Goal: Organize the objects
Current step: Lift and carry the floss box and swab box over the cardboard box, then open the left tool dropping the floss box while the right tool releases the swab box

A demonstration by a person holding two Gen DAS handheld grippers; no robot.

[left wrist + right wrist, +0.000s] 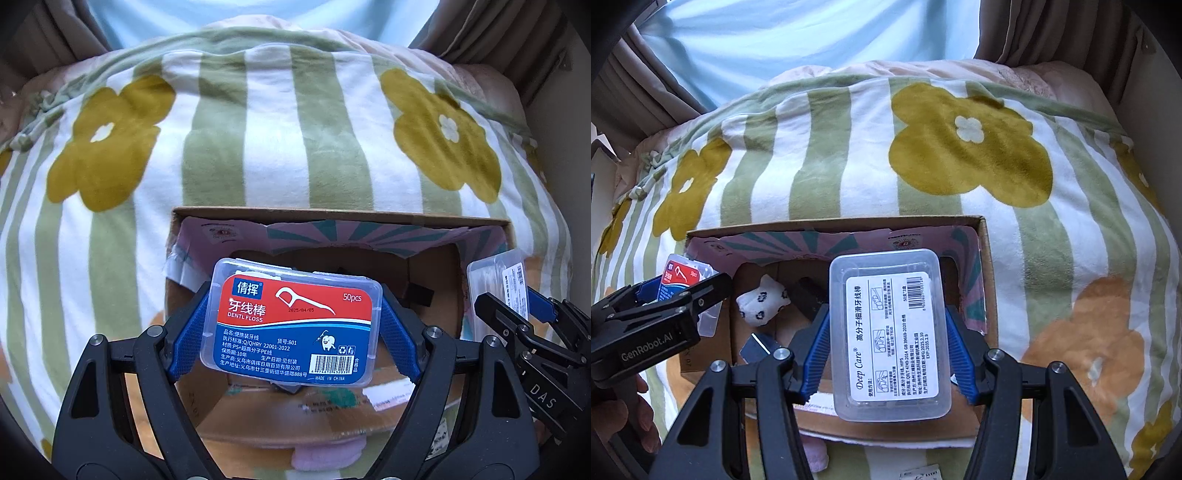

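My left gripper (291,314) is shut on a clear dental floss box with a red and blue label (293,321), held above the open cardboard box (332,216). My right gripper (886,336) is shut on a second clear floss box with a white label (890,343), also over the cardboard box (831,221). In the right wrist view the left gripper (683,295) and its red-label box (681,275) show at the left. The right gripper (517,306) with its clear box (495,284) shows at the right edge of the left wrist view.
The cardboard box sits on a green-striped flowered blanket (258,147) on a bed. Inside it lie a small white spotted plush (762,301), a dark block (809,295) and a small dark card (755,347). Curtains (646,74) hang behind. A hand (631,406) holds the left gripper.
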